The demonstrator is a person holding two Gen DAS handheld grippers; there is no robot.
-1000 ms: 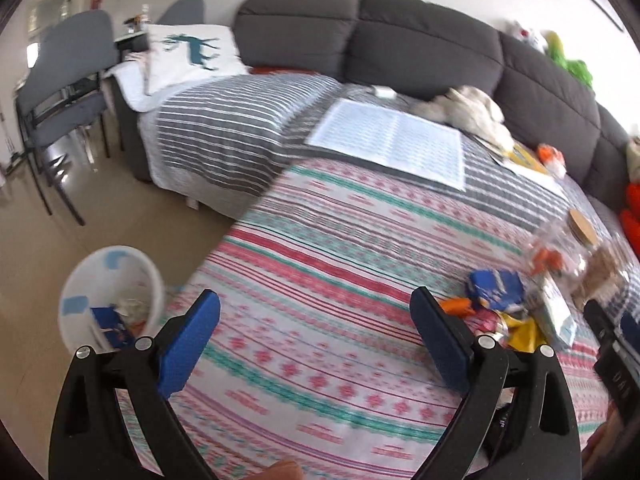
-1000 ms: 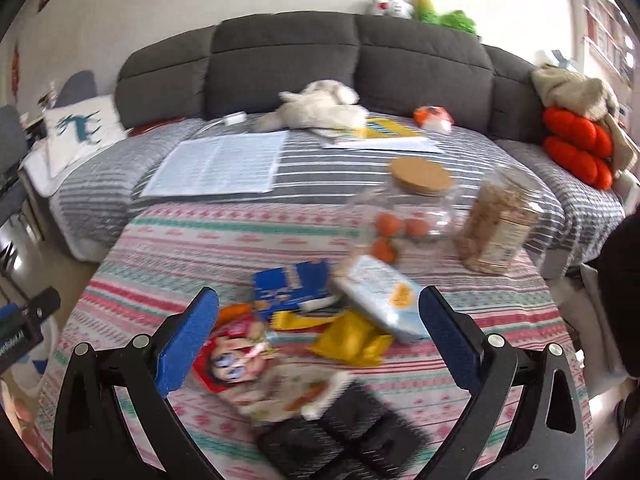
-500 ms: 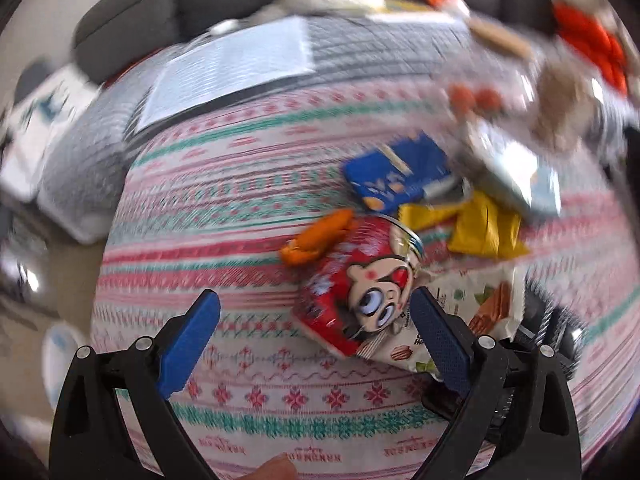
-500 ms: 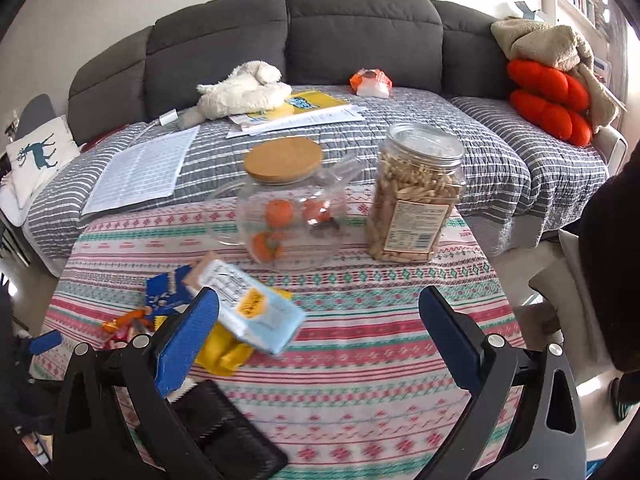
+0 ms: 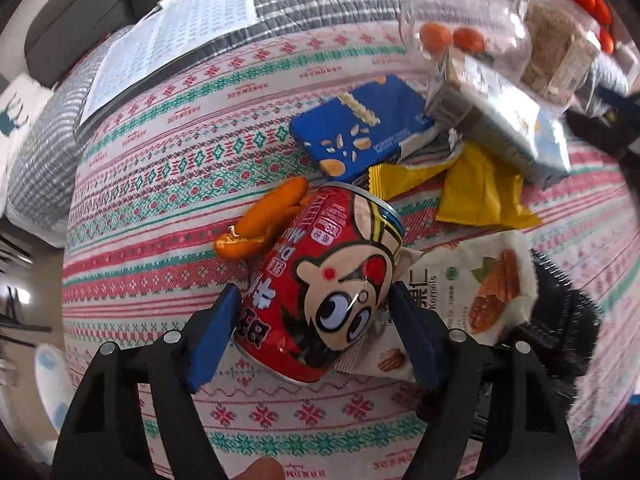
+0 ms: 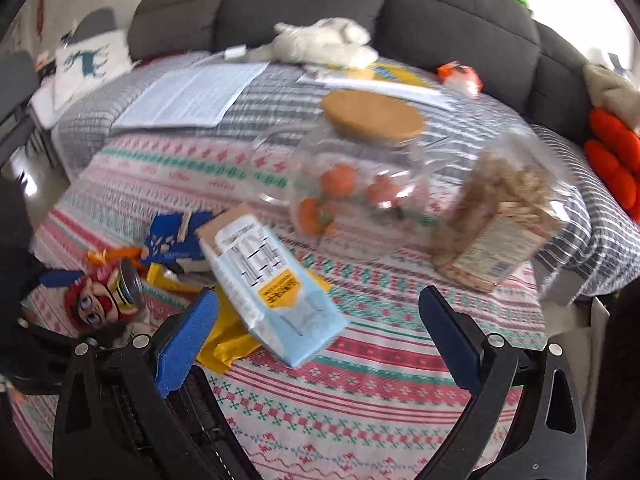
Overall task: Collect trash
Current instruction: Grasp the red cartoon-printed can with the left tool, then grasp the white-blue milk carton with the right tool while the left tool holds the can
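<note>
My left gripper (image 5: pixel 316 332) is down low, blue pads either side of the red can (image 5: pixel 320 284), one at its 9 o'clock and one at its 3 o'clock, both touching or nearly so; can't confirm a firm clamp. My right gripper (image 6: pixel 316 340) hangs above the tabletop with its jaws spread wide, pads at 9 and 3 o'clock, nothing between them.

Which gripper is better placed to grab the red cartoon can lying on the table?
Left. The left gripper already straddles the red cartoon can, a blue pad on each side. The right gripper is open over the light-blue carton, with the can off to its left.
</note>
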